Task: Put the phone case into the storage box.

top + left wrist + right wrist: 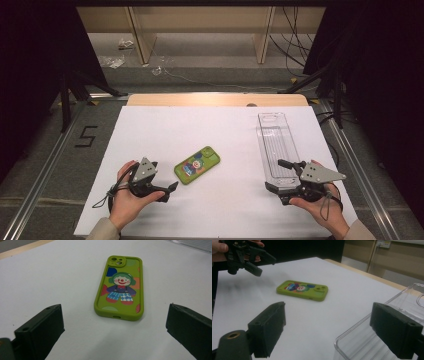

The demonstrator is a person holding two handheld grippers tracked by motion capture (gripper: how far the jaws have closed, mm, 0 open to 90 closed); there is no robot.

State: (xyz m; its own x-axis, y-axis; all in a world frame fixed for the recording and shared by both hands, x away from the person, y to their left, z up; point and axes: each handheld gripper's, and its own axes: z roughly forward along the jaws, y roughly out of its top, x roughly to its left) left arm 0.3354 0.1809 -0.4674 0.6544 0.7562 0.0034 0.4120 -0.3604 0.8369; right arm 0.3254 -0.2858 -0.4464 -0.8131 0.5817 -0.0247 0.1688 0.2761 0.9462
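My left gripper [172, 188] has its jaws wide apart with nothing between them; in the left gripper view [113, 322] only the two tips rise from the bottom edge, the rest cut off. The green phone case [119, 287] lies flat on the white table [50, 277] just ahead of that gap, clear of both jaws, its port end towards me and its camera cutout at the far end. A clown figure is printed on its back; the smaller coloured patches around it I cannot read well.

My right gripper [283, 163] also stands with its jaws spread and grips nothing. In the right gripper view [329, 325] the far jaw stands in front of the near end of the clear plastic tray [362, 337], hiding part of its wall, and whether it touches the tray I cannot tell. The tray's outline is hard to follow, being transparent, and it runs off the frame. From this gripper the phone case [303, 290] lies well ahead, across bare table, and beyond it my left hand [227, 250] holds the other gripper [265, 263], partly cut by the frame edge.

Nothing stands between either gripper and the case.
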